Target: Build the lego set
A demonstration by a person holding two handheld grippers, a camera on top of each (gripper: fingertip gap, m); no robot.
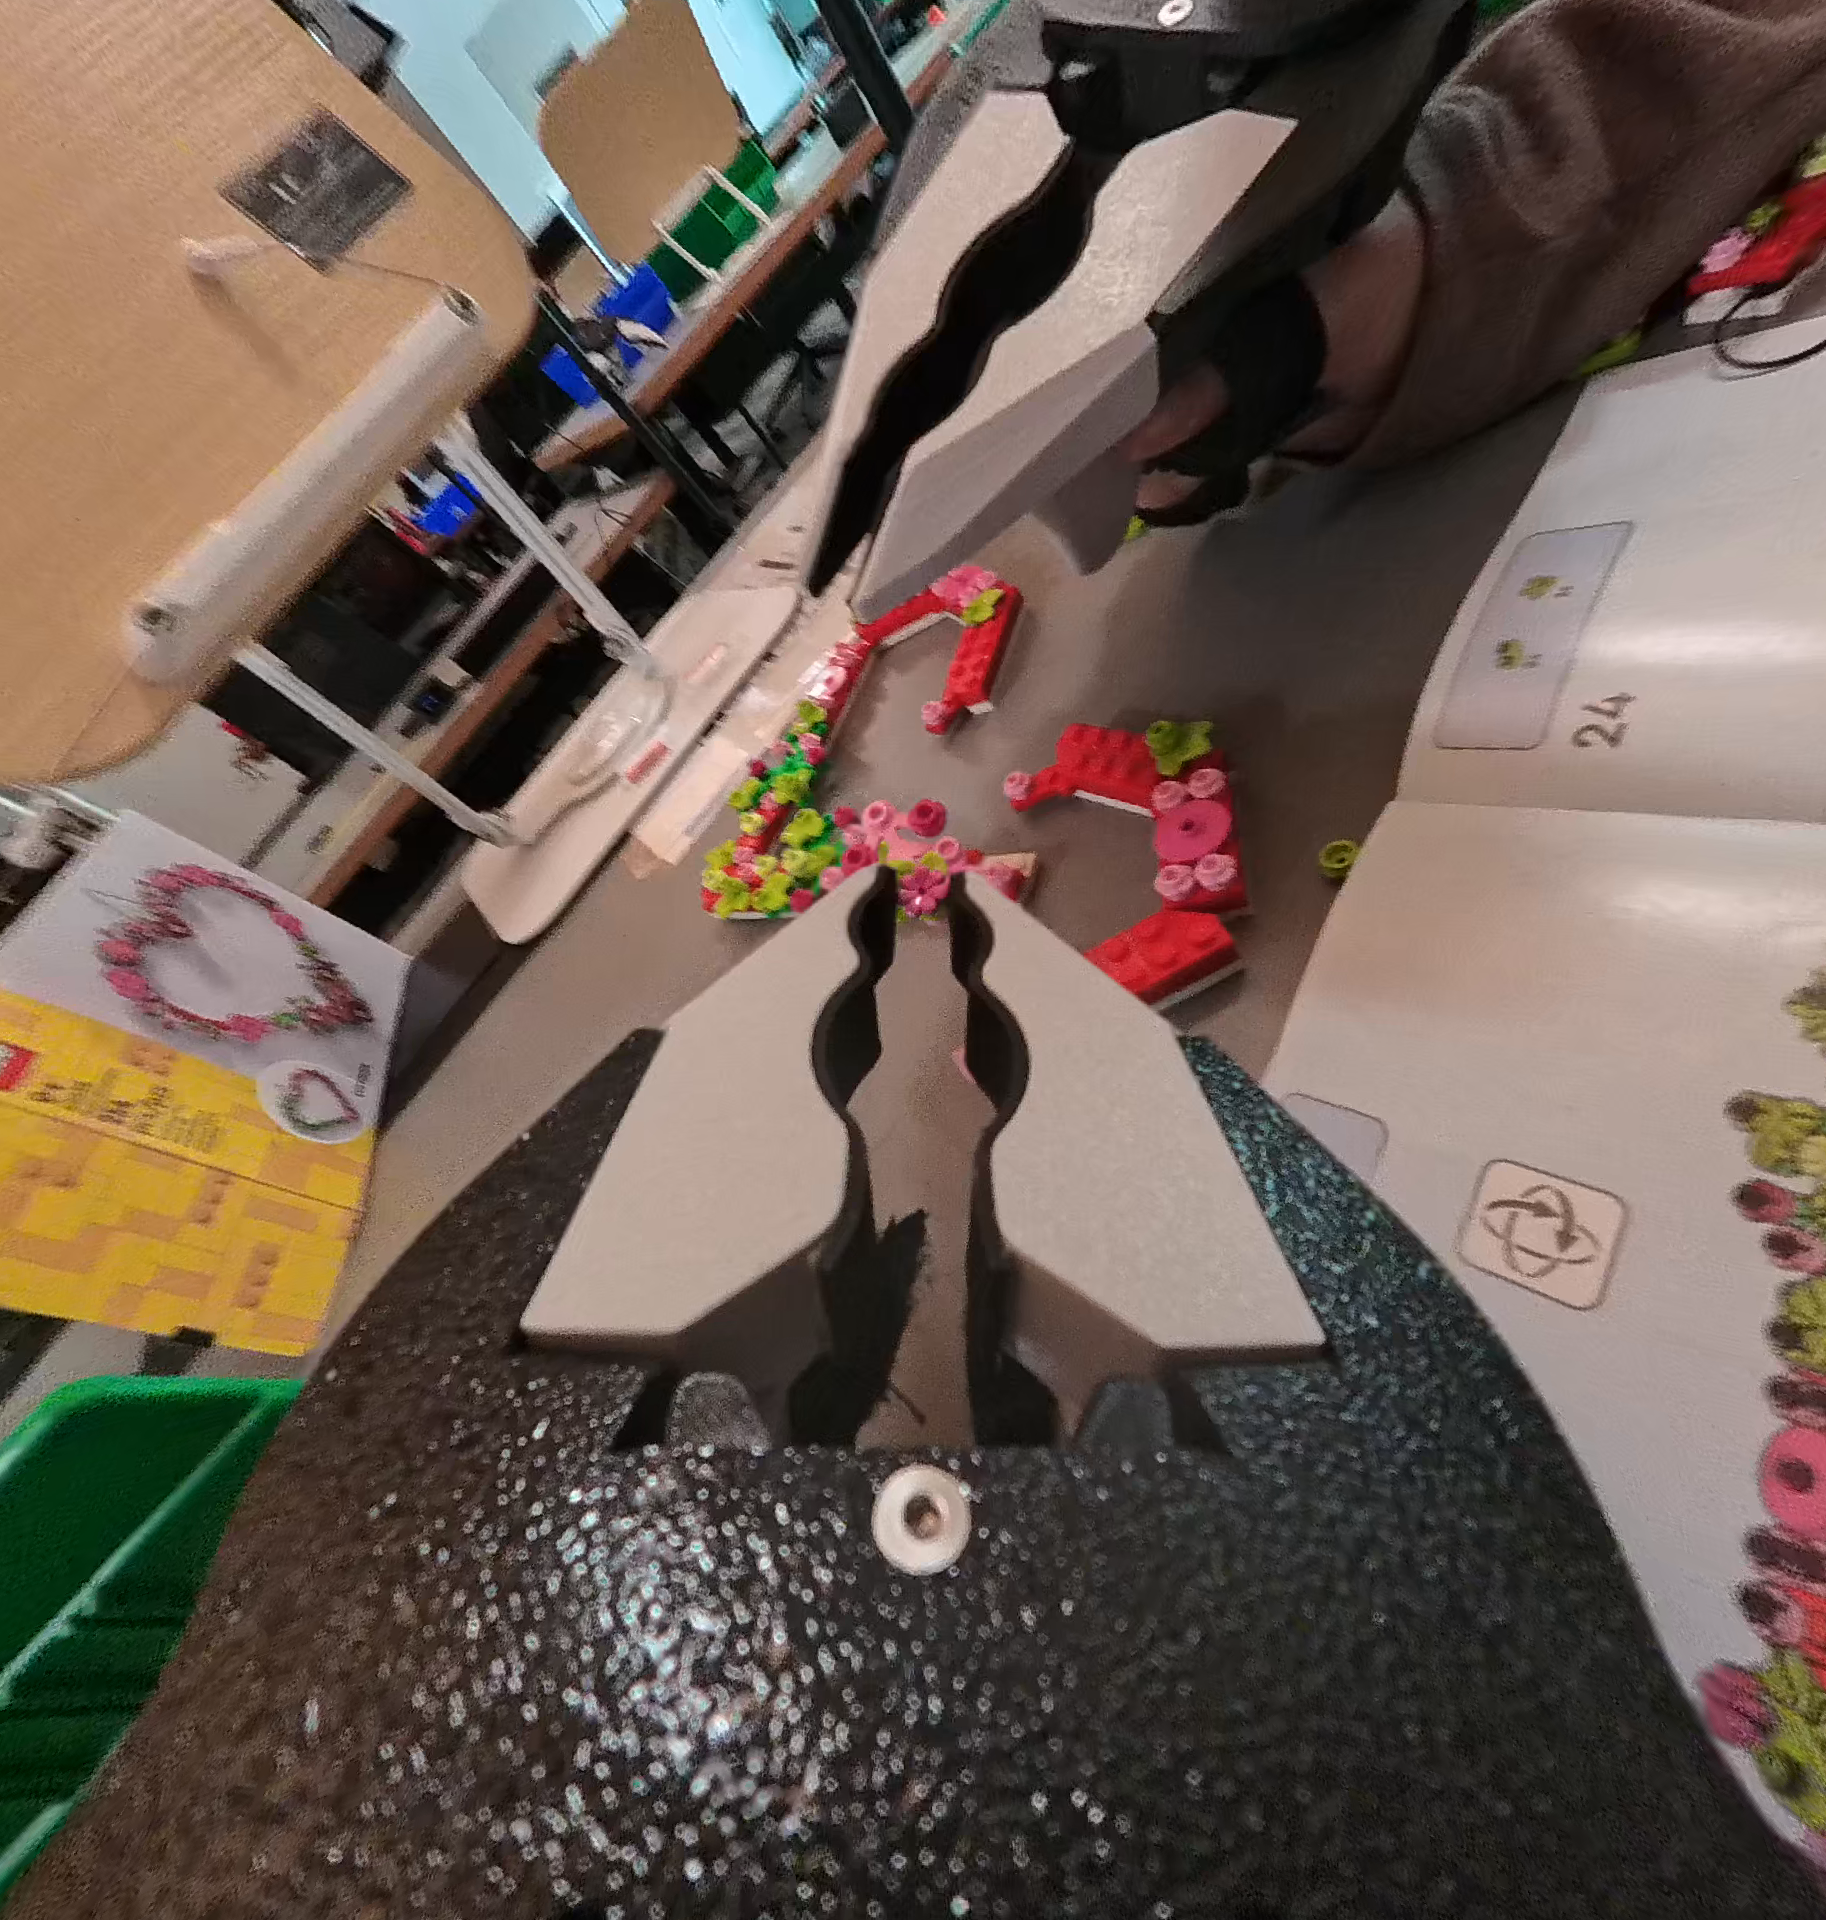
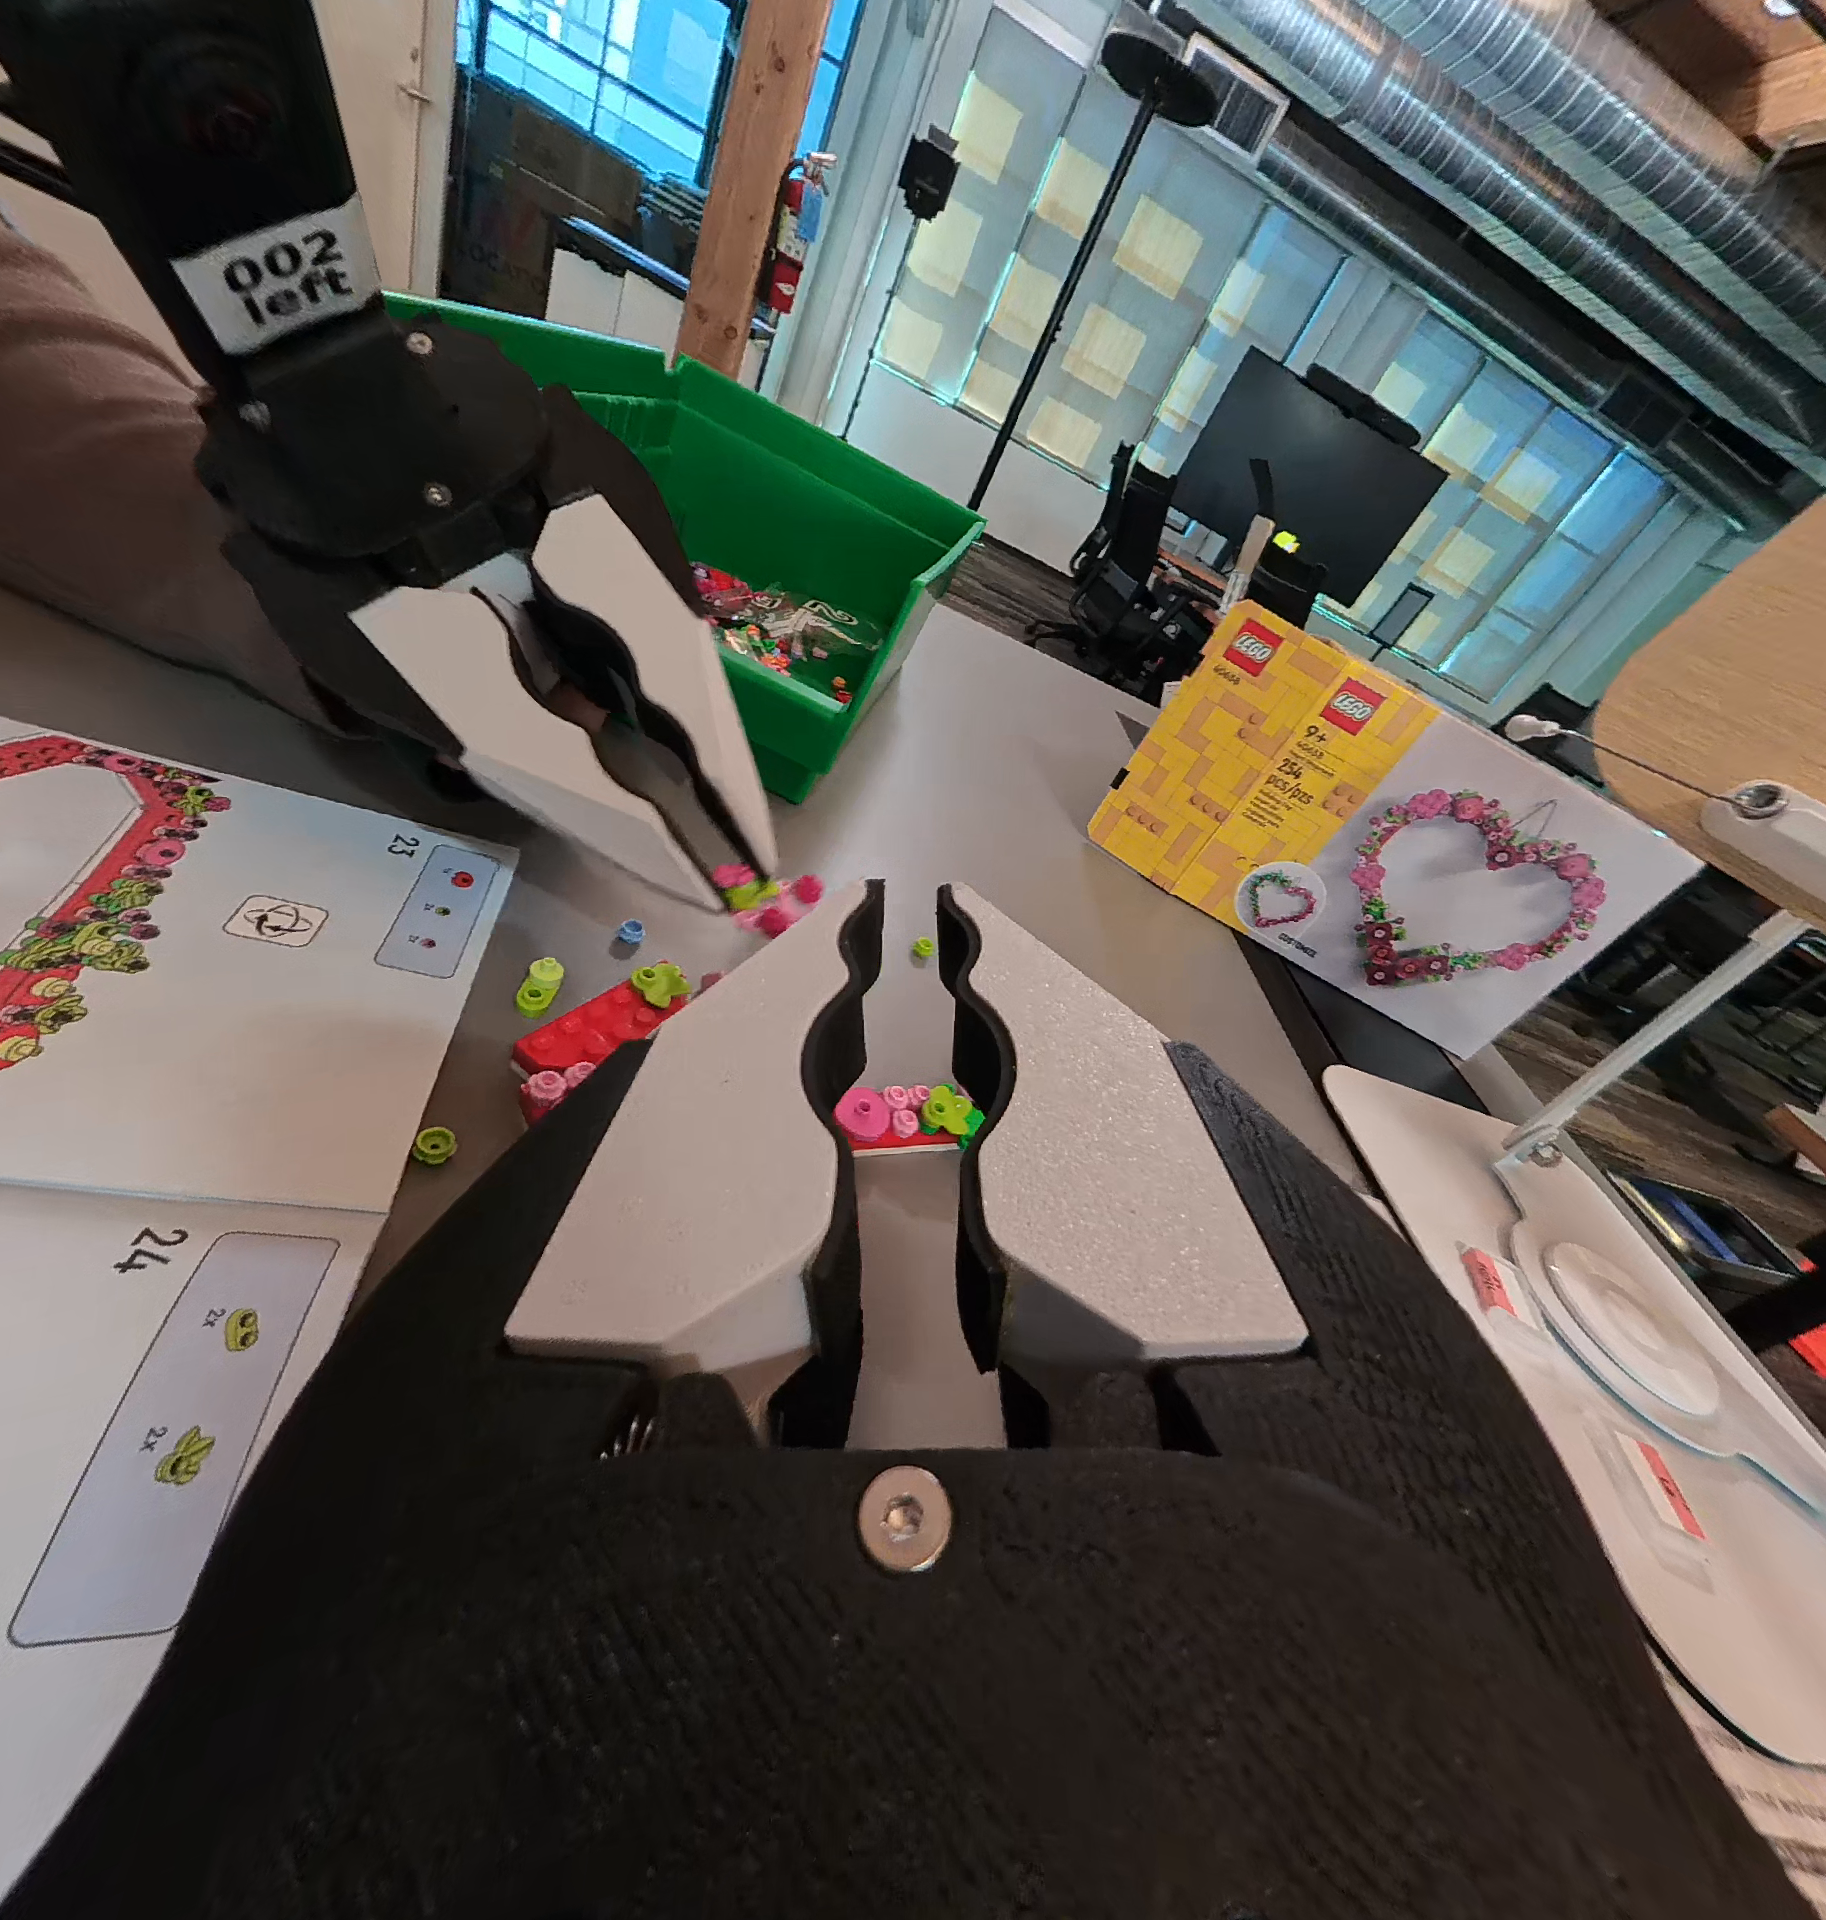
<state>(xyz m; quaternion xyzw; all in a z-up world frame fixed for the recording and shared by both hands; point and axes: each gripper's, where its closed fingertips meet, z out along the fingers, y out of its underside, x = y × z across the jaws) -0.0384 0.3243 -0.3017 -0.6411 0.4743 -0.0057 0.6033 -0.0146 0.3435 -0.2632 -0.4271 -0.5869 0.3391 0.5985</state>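
Red curved Lego sections with pink and green flowers lie on the grey table (image 1: 1200, 644): one far (image 1: 976, 644), one to the right (image 1: 1169, 821), and a long flowered one (image 1: 784, 831). My left gripper (image 1: 921, 899) has its tips pinched on a small pink flower piece (image 1: 924, 888) at the edge of a pink cluster; it also shows in the right wrist view (image 2: 751, 878). My right gripper (image 2: 909, 899) is slightly open and empty, hovering over a red flowered section (image 2: 904, 1117) seen through its gap. Its tips show in the left wrist view (image 1: 841, 592) by the far section.
The open instruction booklet (image 2: 213, 987) lies beside the pieces. A green bin (image 2: 805, 499) with bagged parts and the yellow Lego box (image 2: 1283, 769) stand behind. Loose green studs (image 2: 540, 982) and a blue stud (image 2: 630, 930) are scattered. A white lamp base (image 2: 1615, 1351) is to the right. The red flowered section (image 2: 904, 1117) lies around 7 cm away from my left fingertips.
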